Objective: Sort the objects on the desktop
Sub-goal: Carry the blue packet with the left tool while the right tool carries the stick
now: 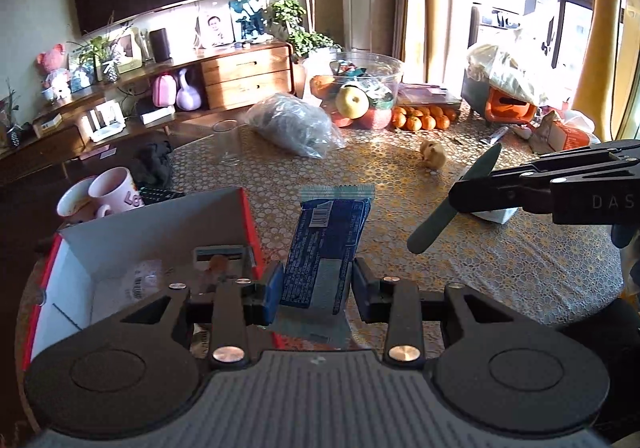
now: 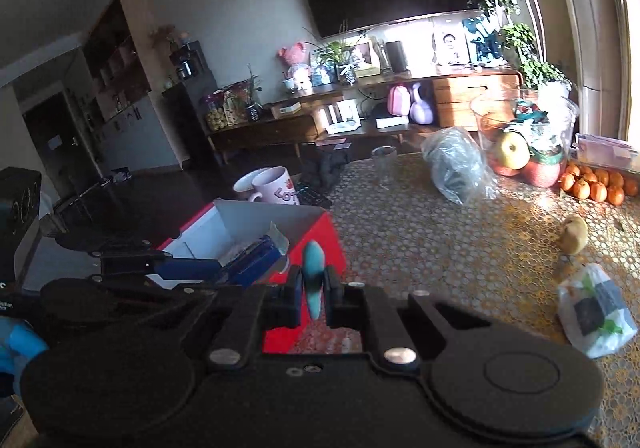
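Observation:
My left gripper (image 1: 316, 284) is shut on a blue snack packet (image 1: 326, 248) and holds it above the table, just right of a red cardboard box (image 1: 248, 220) with a white inside. In the right wrist view the packet (image 2: 256, 258) hangs over the box's (image 2: 320, 244) open top. My right gripper (image 2: 314, 290) is shut on a teal-green knife-shaped tool (image 2: 313, 272), held upright near the box's right corner. In the left wrist view that gripper (image 1: 464, 196) holds the tool (image 1: 452, 204) above the table at the right.
A pink mug (image 1: 116, 188) and a remote stand behind the box. A glass (image 1: 226, 140), a grey plastic bag (image 1: 296, 124), a fruit bowl (image 1: 360, 88), tangerines (image 1: 424, 118), a small yellow toy (image 1: 434, 154) and a white packet (image 2: 596, 312) lie on the patterned tablecloth (image 1: 500, 268).

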